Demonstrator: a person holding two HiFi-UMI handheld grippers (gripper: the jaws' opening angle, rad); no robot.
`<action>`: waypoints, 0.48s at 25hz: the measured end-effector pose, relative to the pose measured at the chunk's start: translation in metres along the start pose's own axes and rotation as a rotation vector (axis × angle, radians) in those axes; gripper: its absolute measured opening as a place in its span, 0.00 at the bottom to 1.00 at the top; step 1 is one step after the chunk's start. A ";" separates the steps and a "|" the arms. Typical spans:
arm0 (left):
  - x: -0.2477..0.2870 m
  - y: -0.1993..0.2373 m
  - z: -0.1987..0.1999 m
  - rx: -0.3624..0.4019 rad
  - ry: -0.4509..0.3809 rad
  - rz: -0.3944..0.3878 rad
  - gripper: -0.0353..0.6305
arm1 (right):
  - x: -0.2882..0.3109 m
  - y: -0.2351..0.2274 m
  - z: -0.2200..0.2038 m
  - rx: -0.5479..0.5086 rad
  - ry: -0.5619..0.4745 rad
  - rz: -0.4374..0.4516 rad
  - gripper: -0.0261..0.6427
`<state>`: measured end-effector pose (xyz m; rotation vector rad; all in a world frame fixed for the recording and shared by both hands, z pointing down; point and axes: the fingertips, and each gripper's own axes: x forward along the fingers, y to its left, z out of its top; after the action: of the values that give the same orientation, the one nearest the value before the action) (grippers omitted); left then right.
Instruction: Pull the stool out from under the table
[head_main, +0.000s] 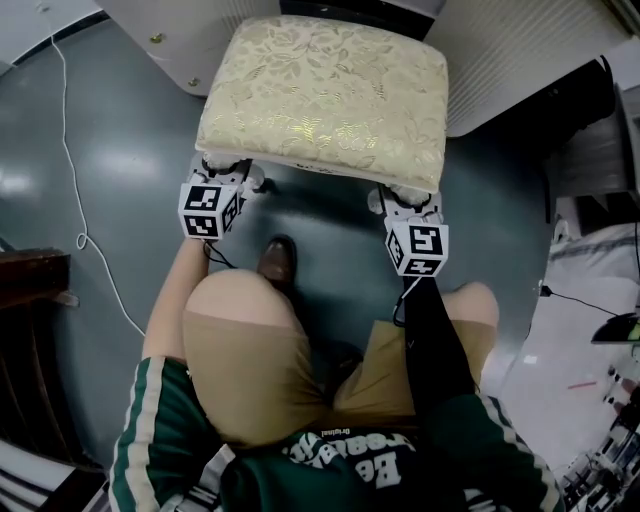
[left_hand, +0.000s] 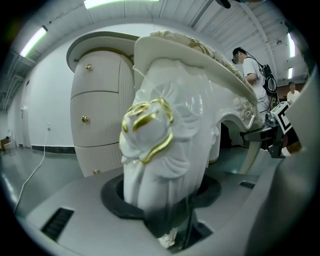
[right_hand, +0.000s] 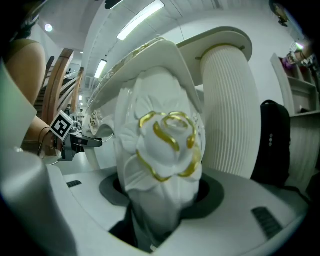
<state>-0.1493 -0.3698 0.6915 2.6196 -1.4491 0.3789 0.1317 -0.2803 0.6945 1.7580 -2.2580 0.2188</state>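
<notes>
While both forearms stretch forward past the bent knees, the left hand-held gripper (head_main: 222, 180) is clamped on one carved front leg (left_hand: 165, 150) of the stool (head_main: 325, 95), and the right hand-held gripper (head_main: 408, 200) on the other leg (right_hand: 162, 150). From the head view the cushion's near edge hides the jaws. The stool's far edge reaches the white bench (head_main: 520, 60). A drawer pedestal (left_hand: 97, 115) stands beyond the left hand-held gripper and a fluted column (right_hand: 227, 110) beyond the right one. Behind and between them, a shoe (head_main: 278, 262) rests on the floor (head_main: 120, 180).

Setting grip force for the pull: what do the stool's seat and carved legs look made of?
Seat: padded woven fabric, cream-gold leaf pattern with a sheen, likely brocade. Legs: hard, glossy white with gilt-edged carved roses, reflections show; lacquered wood or moulded resin, can't tell which.
</notes>
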 end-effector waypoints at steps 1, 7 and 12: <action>0.002 0.002 0.001 -0.003 -0.002 0.005 0.38 | 0.002 0.000 0.001 -0.001 0.001 0.002 0.40; 0.003 0.007 0.007 0.014 -0.020 0.032 0.42 | 0.004 -0.005 0.003 -0.020 0.062 -0.008 0.44; -0.019 0.004 0.016 0.046 -0.013 0.010 0.47 | -0.023 -0.005 0.011 -0.070 0.148 0.022 0.59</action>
<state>-0.1598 -0.3596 0.6706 2.6564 -1.4756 0.4022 0.1405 -0.2634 0.6764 1.6265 -2.1550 0.2616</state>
